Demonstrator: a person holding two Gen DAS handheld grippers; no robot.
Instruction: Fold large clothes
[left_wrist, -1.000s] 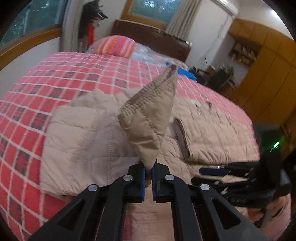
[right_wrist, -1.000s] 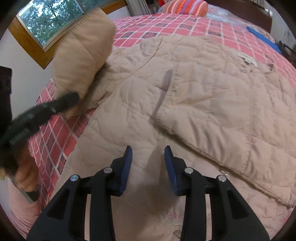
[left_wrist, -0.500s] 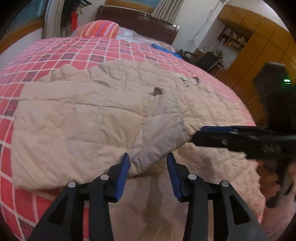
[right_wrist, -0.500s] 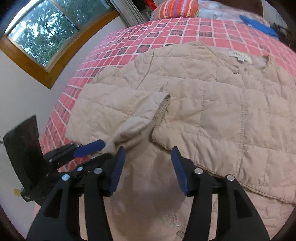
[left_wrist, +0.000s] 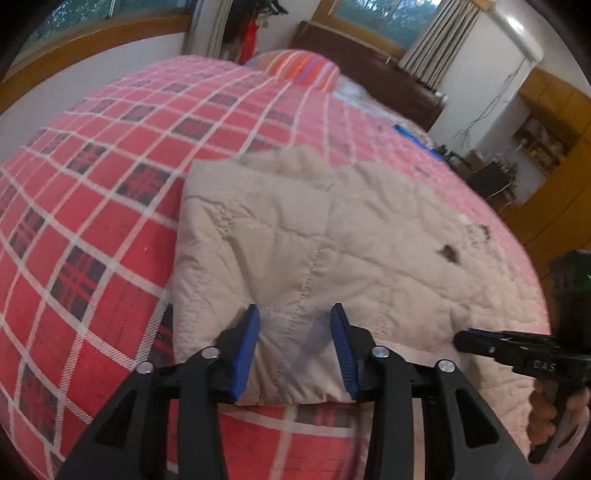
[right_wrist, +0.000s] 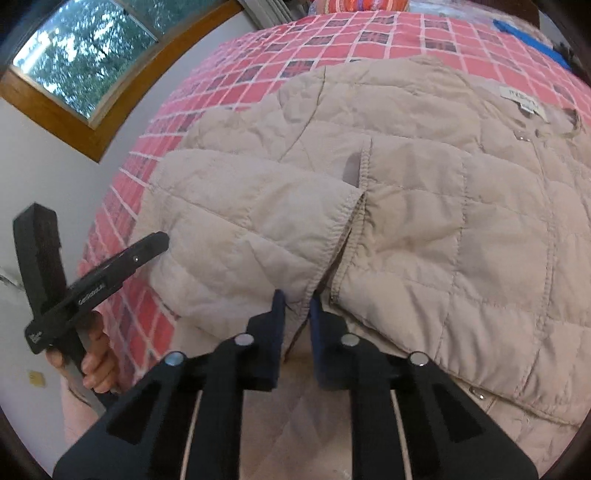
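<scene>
Beige quilted fabric fills the centre of both views: one jacket (right_wrist: 424, 206) lies spread on a red checked bedspread (left_wrist: 92, 206). In the left wrist view, the left gripper (left_wrist: 294, 350) occupies the lower centre with its two blue-padded fingers (left_wrist: 246, 350) spread wide; the folded sleeve (left_wrist: 288, 258) lies between and beneath them, and its lower edge runs just under the pads. Nothing is pinched there, so this tool is released. In the right wrist view, the right gripper (right_wrist: 297, 321) sits at lower centre with its two fingers drawn close together; the stitched cuff edge (right_wrist: 332, 236) of the sleeve runs down into the narrow gap, so this tool appears to be grasping the cuff, though the contact itself is partly hidden.

Counted items: one jacket, two grippers, one striped pillow (left_wrist: 306, 70) at the upper centre, one white neck label (right_wrist: 522, 101) at the upper right, one window (right_wrist: 77, 55) at the upper left.

Each view shows the opposite tool. At the lower right of the left wrist view, a hand (left_wrist: 546, 417) grips a handle below a roughly level black finger. At the lower left of the right wrist view, a hand (right_wrist: 94, 354) holds the left tool tilted, its tip pointing up and right toward the sleeve fold.
</scene>
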